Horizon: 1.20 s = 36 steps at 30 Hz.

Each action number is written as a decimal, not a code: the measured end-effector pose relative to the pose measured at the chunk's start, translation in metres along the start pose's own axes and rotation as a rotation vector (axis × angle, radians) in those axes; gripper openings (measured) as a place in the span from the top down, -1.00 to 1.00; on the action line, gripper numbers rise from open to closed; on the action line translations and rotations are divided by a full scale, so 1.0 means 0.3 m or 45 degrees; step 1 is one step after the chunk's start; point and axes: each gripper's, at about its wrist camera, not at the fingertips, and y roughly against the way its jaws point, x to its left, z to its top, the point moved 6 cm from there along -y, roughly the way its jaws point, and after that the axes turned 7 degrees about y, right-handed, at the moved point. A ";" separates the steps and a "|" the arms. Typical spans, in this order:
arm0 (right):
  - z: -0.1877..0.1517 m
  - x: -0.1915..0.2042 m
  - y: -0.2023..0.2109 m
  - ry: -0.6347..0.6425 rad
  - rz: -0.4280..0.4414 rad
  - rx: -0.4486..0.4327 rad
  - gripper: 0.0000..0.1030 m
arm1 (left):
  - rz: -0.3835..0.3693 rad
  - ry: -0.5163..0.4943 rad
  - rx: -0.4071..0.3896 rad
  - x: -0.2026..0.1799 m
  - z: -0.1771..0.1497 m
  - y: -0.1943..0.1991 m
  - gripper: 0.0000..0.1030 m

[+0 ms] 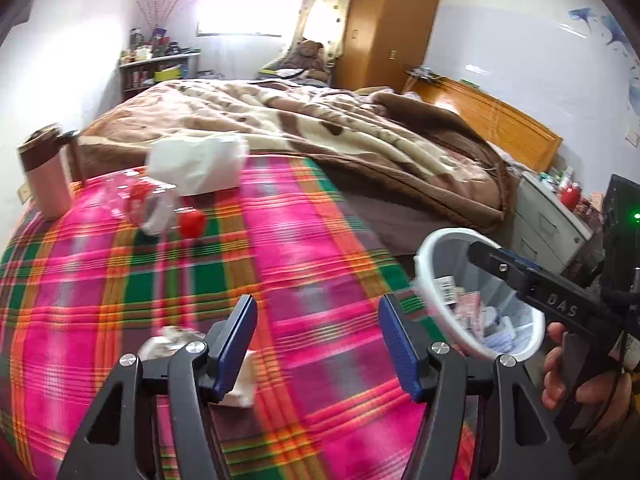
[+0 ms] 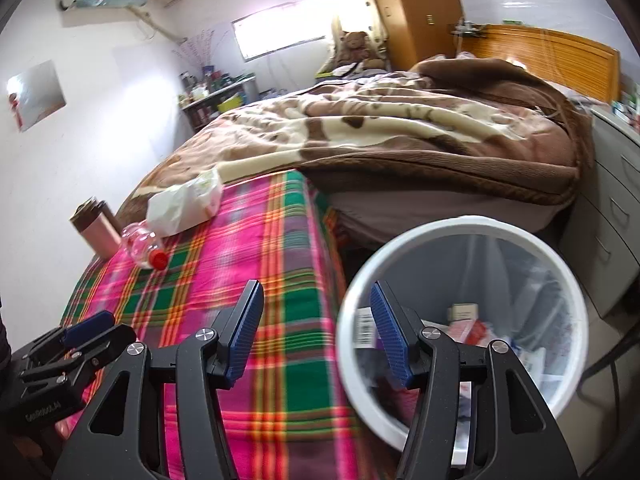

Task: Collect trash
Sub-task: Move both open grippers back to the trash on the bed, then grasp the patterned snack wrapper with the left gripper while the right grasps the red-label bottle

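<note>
Crumpled tissue (image 1: 240,384) lies just under my left tongs (image 1: 318,344) — released, like my right tongs (image 2: 316,336) by the bin (image 2: 360,276); closing off-centre could nudge it away.

Glossy white plastic bin (image 2: 460,226) — woven plaid cloth (image 1: 288,240) — fleecy blanket (image 1: 320,128).

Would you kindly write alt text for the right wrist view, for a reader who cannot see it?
The open right claw hangs empty above the edge of a plaid bedspread, beside a white trash bin already holding wrappers. Farther back on the bedspread lie a clear bottle with a red cap, a white plastic bag and a pink tumbler.
</note>
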 end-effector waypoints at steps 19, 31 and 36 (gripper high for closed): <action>0.024 0.243 -0.104 0.148 0.129 0.063 -0.12 | 0.055 0.101 0.109 0.271 -0.064 -0.017 -0.54; 0.043 0.341 -0.187 0.185 0.188 0.113 -0.13 | 0.044 0.078 0.272 0.284 -0.136 -0.129 -0.60; 0.041 0.368 -0.218 0.190 0.199 0.138 -0.13 | 0.078 0.076 0.245 0.295 -0.117 -0.133 -0.55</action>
